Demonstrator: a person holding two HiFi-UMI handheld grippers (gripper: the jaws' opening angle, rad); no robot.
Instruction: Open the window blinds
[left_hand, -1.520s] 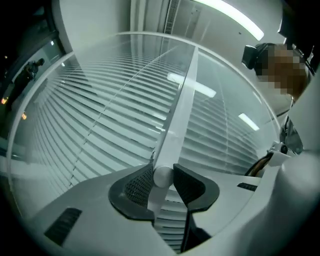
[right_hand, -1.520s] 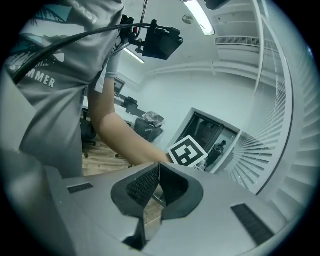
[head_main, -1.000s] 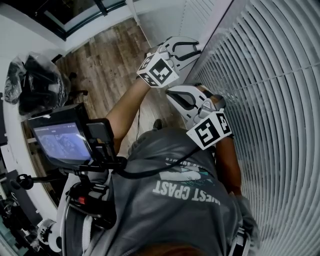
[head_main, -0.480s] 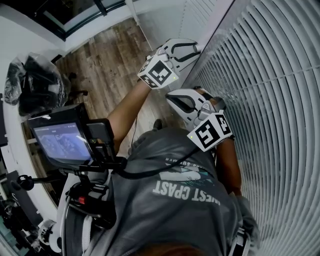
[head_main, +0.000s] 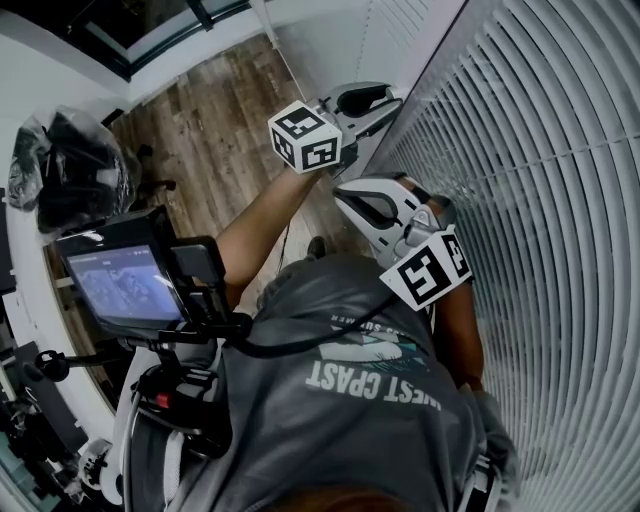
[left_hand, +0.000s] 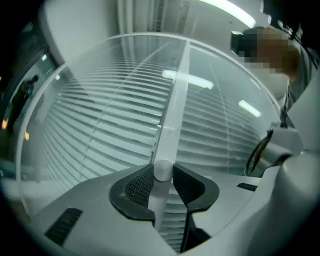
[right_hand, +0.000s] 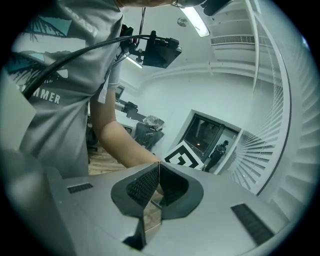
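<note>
Head view, looking steeply down.
- Window blinds (head_main: 540, 200): white horizontal slats filling the right side of the picture, from the top edge to the bottom.
- Left gripper (head_main: 388, 98): raised at the left edge of the blinds, tips toward the slats. Its marker cube (head_main: 305, 137) sits on the near end, above the bare left forearm (head_main: 255, 220).
- Right gripper (head_main: 345, 195): lower and nearer the body, just beside the blinds, with its marker cube (head_main: 428, 268) over the grey T-shirt (head_main: 360, 400).
- Chest-mounted screen (head_main: 120, 280): lit, at the left.
- Wooden floor (head_main: 220, 130): below and beyond the arms.
- Dark bag in clear plastic (head_main: 70, 165): at the far left.

Left gripper view.
- Left gripper (left_hand: 162, 172): tongs narrowed onto the tilt wand (left_hand: 170, 130), both dark ribbed pads pressing a rounded knob on it.
- Tilt wand: pale, translucent, running from the jaws up across the slats (left_hand: 100, 130) toward the top of the blinds. A short length shows below the pads.
- Part of the right gripper's pale body shows at the right edge.

Right gripper view.
- Right gripper (right_hand: 158, 167): tongs brought together, the pad tips meeting, nothing between them.
- Beyond the tips: the left forearm (right_hand: 120, 145) and the left gripper's marker cube (right_hand: 185, 155).
- Blinds (right_hand: 300, 150): curving down the right side.
- Ceiling light (right_hand: 197, 20): lit, at the top.
</note>
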